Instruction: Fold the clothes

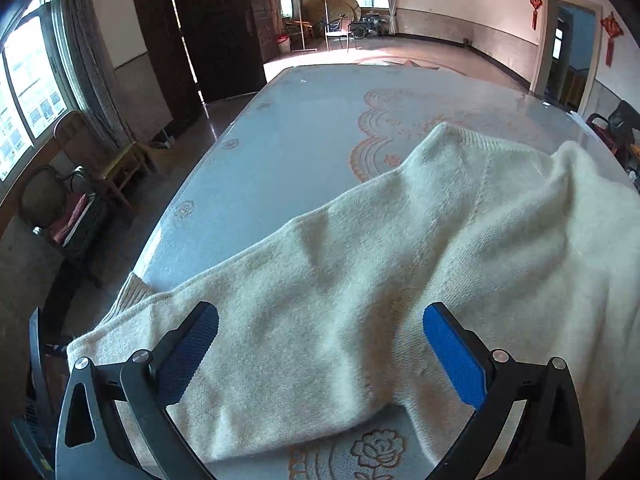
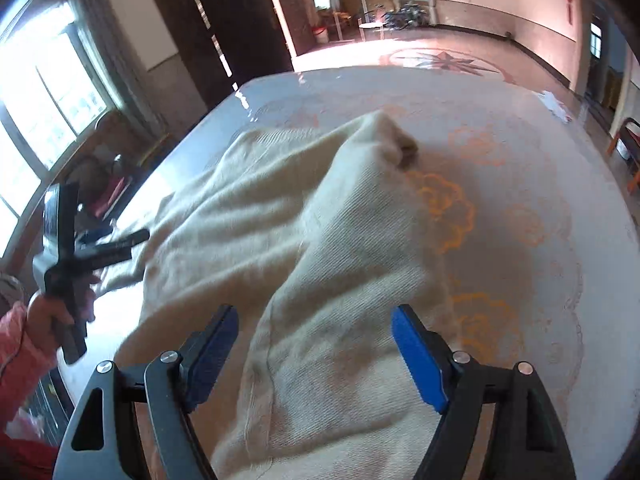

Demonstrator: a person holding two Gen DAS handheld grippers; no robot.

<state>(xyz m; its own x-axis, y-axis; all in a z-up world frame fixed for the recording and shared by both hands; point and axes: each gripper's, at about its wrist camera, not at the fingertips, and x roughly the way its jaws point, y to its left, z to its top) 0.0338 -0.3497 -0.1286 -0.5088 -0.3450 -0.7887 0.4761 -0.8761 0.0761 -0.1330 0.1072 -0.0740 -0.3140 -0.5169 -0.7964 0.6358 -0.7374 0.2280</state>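
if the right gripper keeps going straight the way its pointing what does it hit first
Most likely the cream sweater: the right gripper points down at it with jaws open and nothing between them. The fabric is bunched up over the table, so contact probably comes soon, though depth is hard to judge.

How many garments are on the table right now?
1: a cream sweater lying rumpled across the table, beneath both open grippers. Anything under its folds would be hidden.
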